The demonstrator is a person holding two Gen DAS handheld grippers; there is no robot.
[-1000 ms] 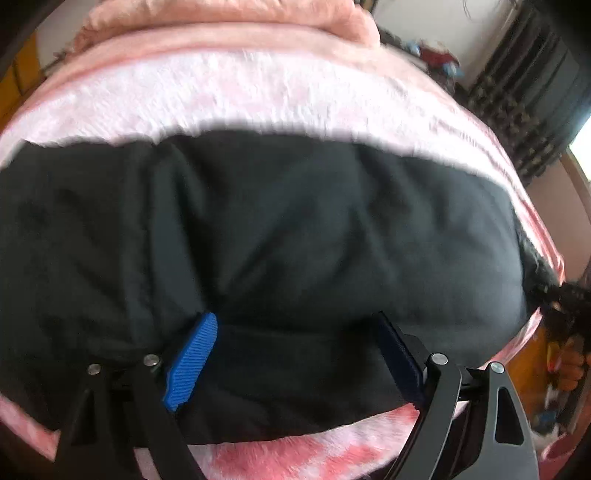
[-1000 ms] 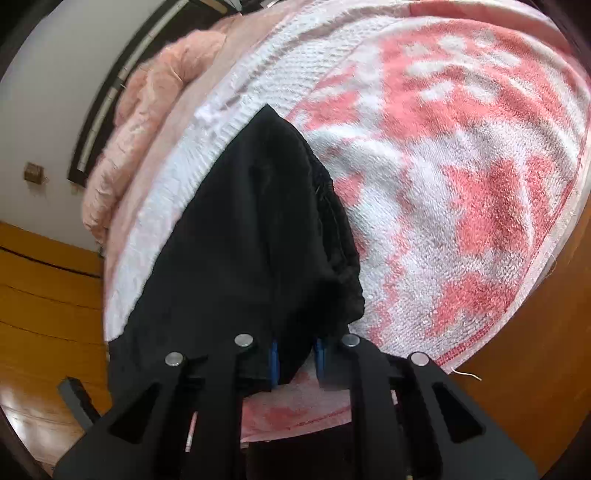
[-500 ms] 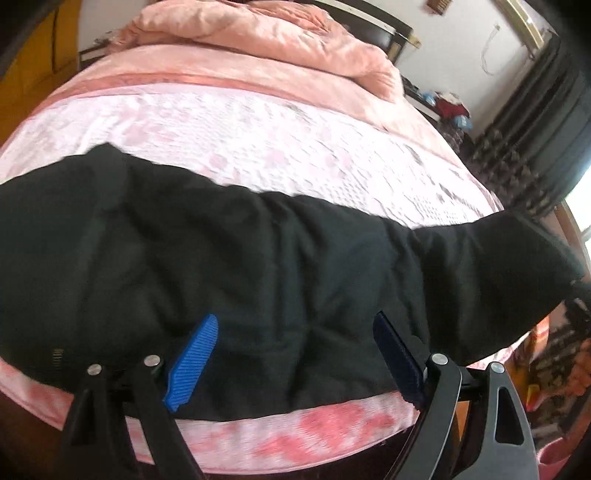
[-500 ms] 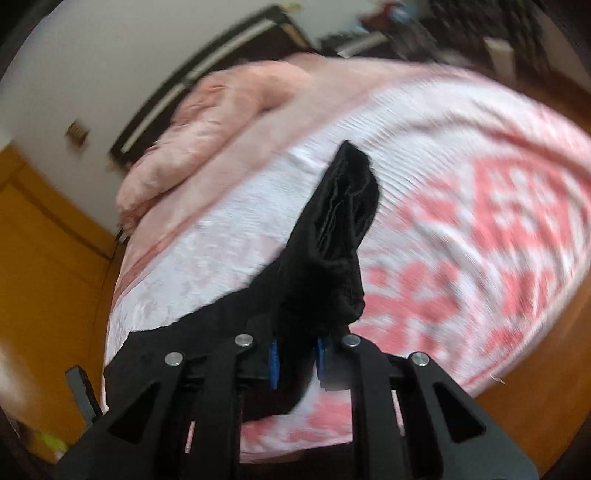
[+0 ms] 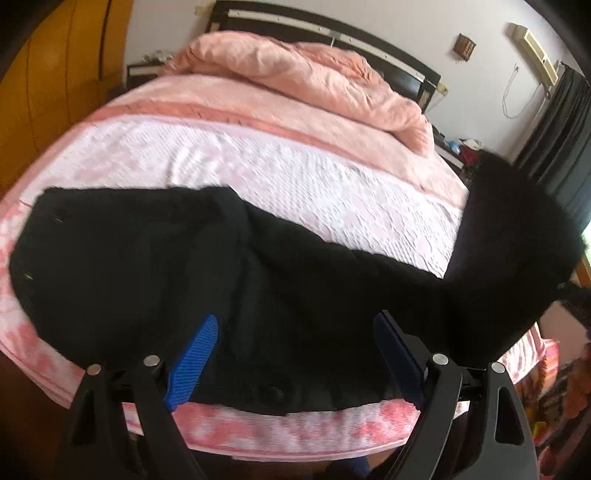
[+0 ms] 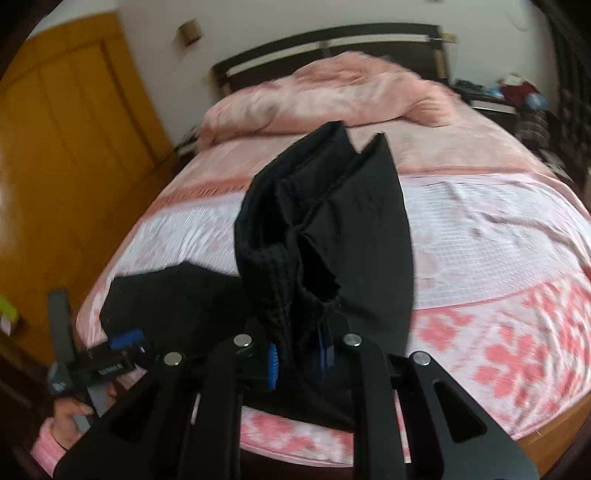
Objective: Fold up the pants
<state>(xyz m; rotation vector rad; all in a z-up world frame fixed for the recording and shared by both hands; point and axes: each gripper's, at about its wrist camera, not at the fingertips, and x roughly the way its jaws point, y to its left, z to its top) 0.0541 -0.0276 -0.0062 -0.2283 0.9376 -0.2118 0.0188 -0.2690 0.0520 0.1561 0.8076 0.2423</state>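
We find the black pants (image 5: 155, 266) spread across the foot of the bed (image 5: 332, 192), one end raised off the cover by the right gripper (image 6: 297, 363), whose jaws are clenched on a bunched, ribbed edge that looks like the waistband. The left gripper (image 5: 295, 354) sits over the flat portion near the bed's front edge with its jaws spread wide, grasping nothing. We judge the fabric soft, light and limp: it sags between supports and will crease wherever it is gathered, so hold is best taken at the hems or waistband, where the layers are thick. The surface is a pink-and-white patterned bedspread (image 6: 509, 332), textured and likely to grip. A rumpled pink duvet (image 6: 332, 96) lies at the headboard (image 5: 325, 33); a wooden wardrobe (image 6: 66, 147) stands alongside.
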